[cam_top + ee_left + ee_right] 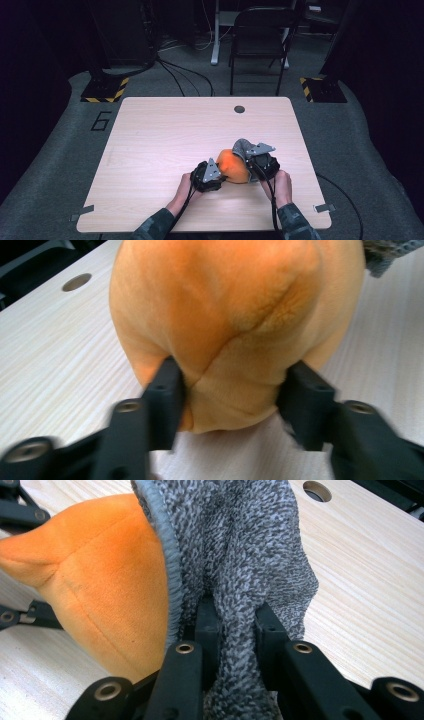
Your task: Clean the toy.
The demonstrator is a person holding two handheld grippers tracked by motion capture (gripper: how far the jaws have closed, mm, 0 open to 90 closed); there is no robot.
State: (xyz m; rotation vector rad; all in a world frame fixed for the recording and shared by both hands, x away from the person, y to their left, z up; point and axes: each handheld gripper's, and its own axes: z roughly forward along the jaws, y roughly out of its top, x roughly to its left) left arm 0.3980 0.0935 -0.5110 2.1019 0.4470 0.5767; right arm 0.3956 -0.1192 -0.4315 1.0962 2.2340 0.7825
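**Left gripper on the plush's near end, right gripper clamped on the knit cover**

The left gripper (214,176) sits at the near left end of the orange plush toy (233,166), and its own view shows the two black jaws pressed into the soft fabric on either side of a seam, pinching the toy's lower end (235,335) just above the wood. The plush rests on the tabletop (165,135), its long axis running from that gripper away and to the right, toward the grey speckled knit cover (243,147) that caps its far end.

To the right of the plush, the right gripper (256,162) is closed tight on a fold of the knit (240,565); in its view the fabric is bunched between the jaws and the ribbed hem lies against the orange flank (100,580). The two grippers therefore hold opposite ends of one line through the toy, the left nearer the person, the right at the covered end.

The work looks like sliding the knit along the plush, so the coming move turns on that axis: a pull or push by the right gripper should run along it while the left one anchors the toy. The round grommet hole (239,109) lies well beyond the plush.
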